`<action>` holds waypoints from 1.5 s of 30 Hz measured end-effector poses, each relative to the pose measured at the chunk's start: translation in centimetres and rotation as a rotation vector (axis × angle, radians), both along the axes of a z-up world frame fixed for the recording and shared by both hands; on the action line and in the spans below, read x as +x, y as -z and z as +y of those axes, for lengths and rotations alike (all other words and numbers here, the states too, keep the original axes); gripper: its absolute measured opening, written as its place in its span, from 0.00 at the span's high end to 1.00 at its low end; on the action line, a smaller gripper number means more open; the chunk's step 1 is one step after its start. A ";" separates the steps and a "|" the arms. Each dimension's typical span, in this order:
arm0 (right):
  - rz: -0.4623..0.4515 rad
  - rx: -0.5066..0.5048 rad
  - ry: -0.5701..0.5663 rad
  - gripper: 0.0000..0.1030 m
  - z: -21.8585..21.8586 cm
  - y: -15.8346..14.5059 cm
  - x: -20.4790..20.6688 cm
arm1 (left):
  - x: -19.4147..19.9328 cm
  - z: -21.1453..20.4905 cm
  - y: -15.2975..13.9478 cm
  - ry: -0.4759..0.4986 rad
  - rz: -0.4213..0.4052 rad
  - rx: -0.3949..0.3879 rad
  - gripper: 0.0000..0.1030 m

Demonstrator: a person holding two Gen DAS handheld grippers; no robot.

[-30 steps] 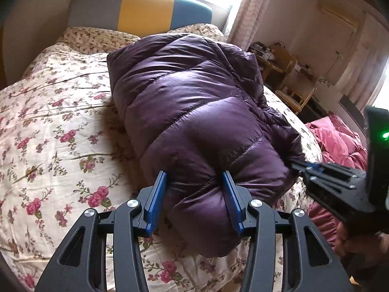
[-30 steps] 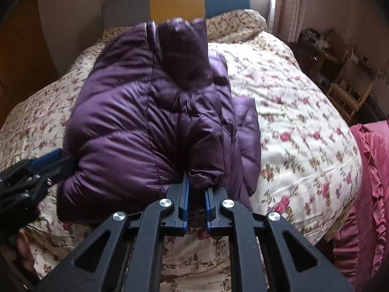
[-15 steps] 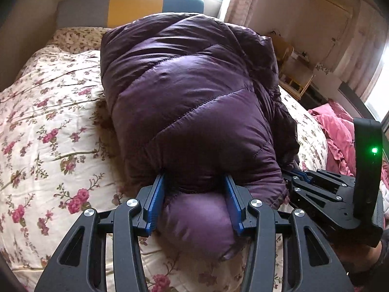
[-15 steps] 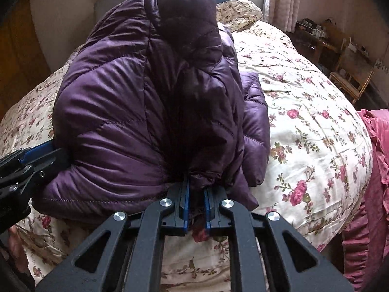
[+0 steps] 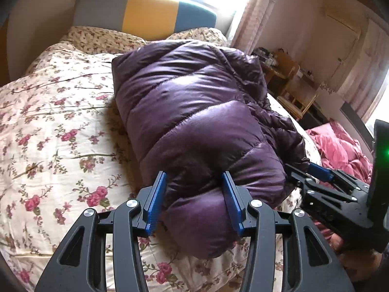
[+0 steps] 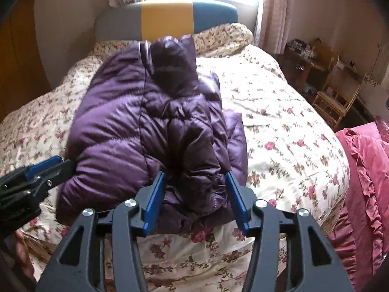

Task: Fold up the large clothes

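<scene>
A purple puffer jacket (image 5: 194,121) lies folded in a bundle on the floral bed. It also shows in the right wrist view (image 6: 150,131). My left gripper (image 5: 194,202) is open wide, its blue pads on either side of the jacket's near puffed edge. My right gripper (image 6: 194,199) is open, its pads apart on either side of the jacket's near cuff end, which lies loose between them. The right gripper shows at the right of the left wrist view (image 5: 321,175). The left gripper shows at the left of the right wrist view (image 6: 41,170).
The floral bedspread (image 6: 279,126) covers the bed. A headboard (image 6: 167,17) in grey, yellow and teal stands at the far end. Pink ruffled bedding (image 6: 364,175) lies to the right. Wooden chairs and a cluttered table (image 6: 323,82) stand beyond the bed's right side.
My right gripper opened and let go of the jacket's cuff. The lifted jacket has dropped back flat on the bed. Both grippers have pulled back a little.
</scene>
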State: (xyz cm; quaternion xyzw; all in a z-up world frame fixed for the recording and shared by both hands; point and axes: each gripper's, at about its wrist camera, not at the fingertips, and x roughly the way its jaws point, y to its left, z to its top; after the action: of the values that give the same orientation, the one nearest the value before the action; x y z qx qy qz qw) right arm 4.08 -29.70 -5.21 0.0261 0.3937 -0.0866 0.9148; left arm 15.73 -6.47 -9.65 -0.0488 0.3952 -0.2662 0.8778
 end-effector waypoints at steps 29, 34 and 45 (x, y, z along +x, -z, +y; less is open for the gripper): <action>-0.083 -0.058 -0.022 0.46 3.6 -3.7 6.9 | 5.7 1.7 -2.7 -0.139 -0.038 0.006 0.55; -0.010 -0.059 0.005 0.72 2.4 -1.7 8.4 | 7.0 1.1 -2.4 -0.138 -0.029 0.027 0.55; 0.109 -0.019 0.041 0.84 -0.7 3.5 8.8 | 9.5 -1.9 -1.3 -0.085 -0.009 0.061 0.55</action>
State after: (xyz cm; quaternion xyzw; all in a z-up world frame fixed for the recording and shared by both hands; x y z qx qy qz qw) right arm 12.92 -30.41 -8.75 0.0209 0.4415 -0.1104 0.8902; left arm 25.27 -8.38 -8.35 -0.0376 0.3967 -0.2166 0.8913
